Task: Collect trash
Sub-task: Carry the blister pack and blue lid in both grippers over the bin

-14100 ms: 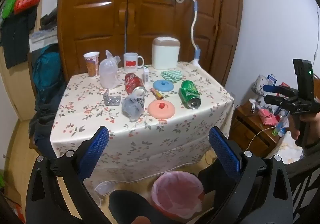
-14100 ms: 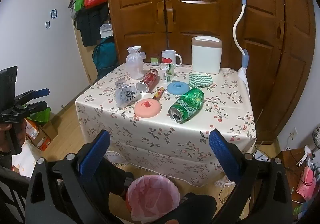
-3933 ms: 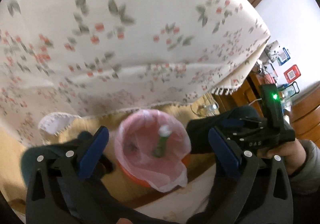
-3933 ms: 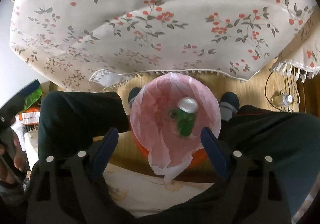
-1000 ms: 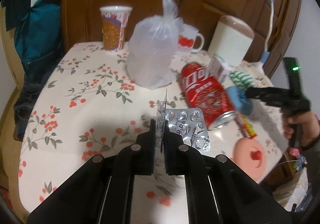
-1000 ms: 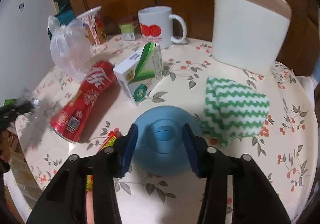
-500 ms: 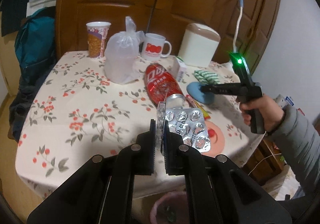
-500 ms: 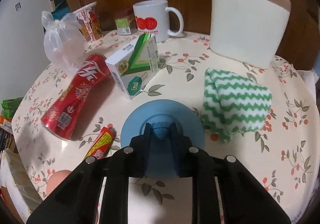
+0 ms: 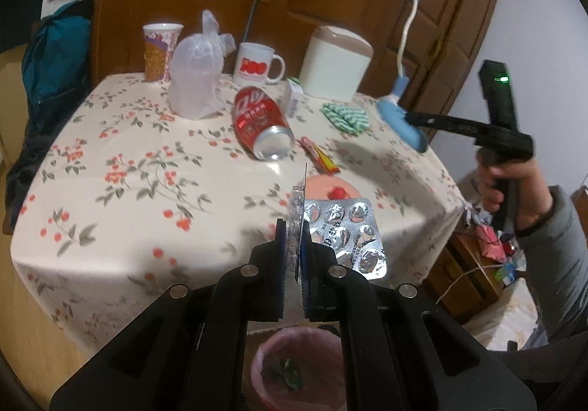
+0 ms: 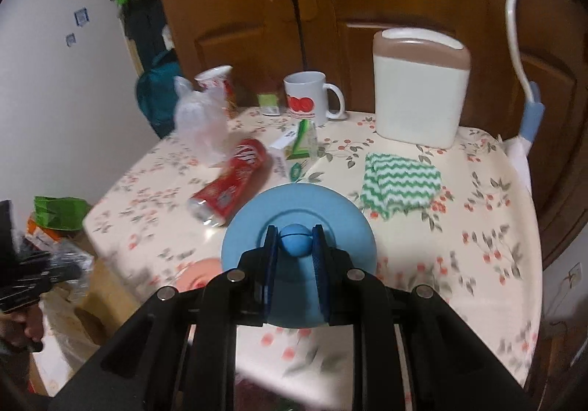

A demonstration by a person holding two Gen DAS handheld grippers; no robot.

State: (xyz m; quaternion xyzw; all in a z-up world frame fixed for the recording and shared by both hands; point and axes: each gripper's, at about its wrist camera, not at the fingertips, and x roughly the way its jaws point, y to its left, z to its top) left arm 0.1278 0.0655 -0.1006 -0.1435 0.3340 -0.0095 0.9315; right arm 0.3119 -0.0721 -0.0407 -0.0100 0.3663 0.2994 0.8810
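Writing is showing on two items only: the mug [image 9: 257, 63] is bearing red figures that appear to read "100", and the red can [image 9: 261, 124] is carrying white script that cannot be read. Print on the blister pack [image 9: 343, 238] is too small to make out.

The blister pack is showing as a silver foil sheet with crumpled pockets, standing on edge between the jaws and spreading to their right. The left gripper [image 9: 294, 256] is pinching it, jaws pressed nearly together with only the sheet between them. The bin [image 9: 264, 363], lined in pink, is sitting below the jaws with green waste lying inside.

The right gripper [image 10: 296, 256] is clamping the round knob of the blue lid [image 10: 297, 216], jaws narrowed onto the knob from both sides. In the left view the lid [image 9: 400, 117] is hanging clear of the table [image 9: 128, 190], tilted.

Ahead of the left jaws the can is lying on its side, open end toward them. A red wrapper [image 9: 319, 157] is lying just right of the can, and a pink lid [image 9: 330, 190] is lying directly ahead of the pack. Farther ahead a plastic bag [image 9: 196, 80], a paper cup [image 9: 160, 50], a white canister [image 9: 334, 65] and a green-striped cloth [image 9: 345, 115] are resting on the table.
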